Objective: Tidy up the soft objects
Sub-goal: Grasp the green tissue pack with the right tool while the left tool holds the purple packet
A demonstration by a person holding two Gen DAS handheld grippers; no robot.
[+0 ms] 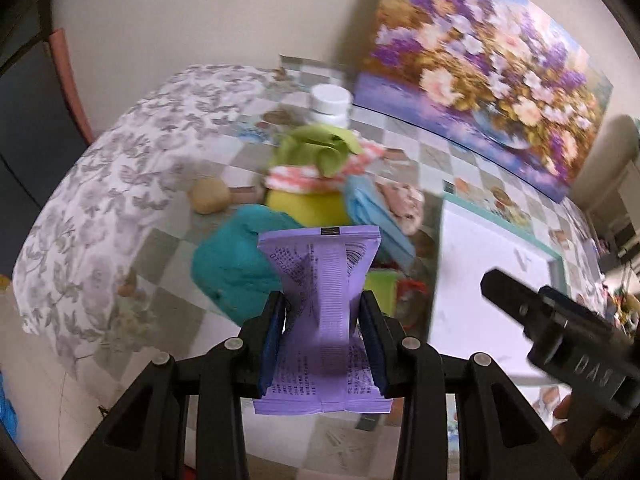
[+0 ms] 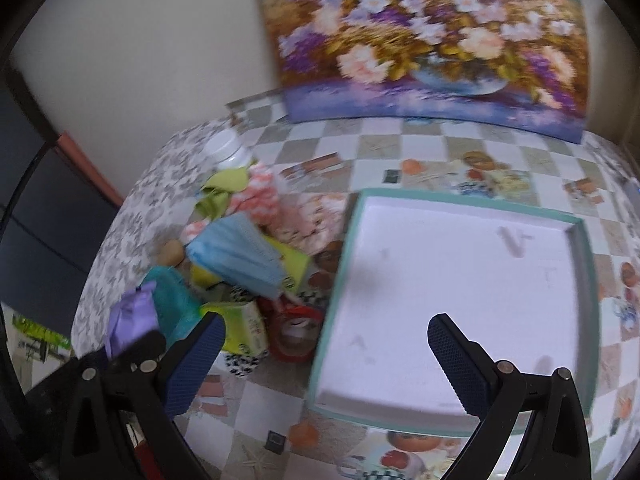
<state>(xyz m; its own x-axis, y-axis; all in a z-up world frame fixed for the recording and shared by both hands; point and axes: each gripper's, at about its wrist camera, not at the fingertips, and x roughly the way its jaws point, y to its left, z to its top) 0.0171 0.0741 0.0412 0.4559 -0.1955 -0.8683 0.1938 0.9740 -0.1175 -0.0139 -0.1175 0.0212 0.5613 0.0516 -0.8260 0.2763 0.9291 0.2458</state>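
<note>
Left gripper (image 1: 323, 344) clamps a purple soft packet (image 1: 320, 300) at its waist; the packet is pinched into an hourglass shape and held above the table, clear of the pile.

Pile sits at 12 o'clock beyond the packet: teal cloth (image 1: 228, 264), yellow-green plush (image 1: 308, 184), blue face mask (image 2: 236, 256), green tissue pack (image 2: 244, 328).

White tray (image 2: 452, 308) with teal rim lies at 2 o'clock of the packet in the left wrist view, and it looks empty.

Right gripper (image 2: 326, 360) is spread wide, holding nothing, hovering over the tray's near edge.

Risks, as judged:
- Narrow grip on slick film: the packet may slip or swing loose in transit.
- Hard squeeze may crush the contents.
- The right gripper hangs over the tray, so the two tools may collide at the drop.
- An early release would land the packet on the rim or the checkered tablecloth (image 2: 384, 152).
</note>
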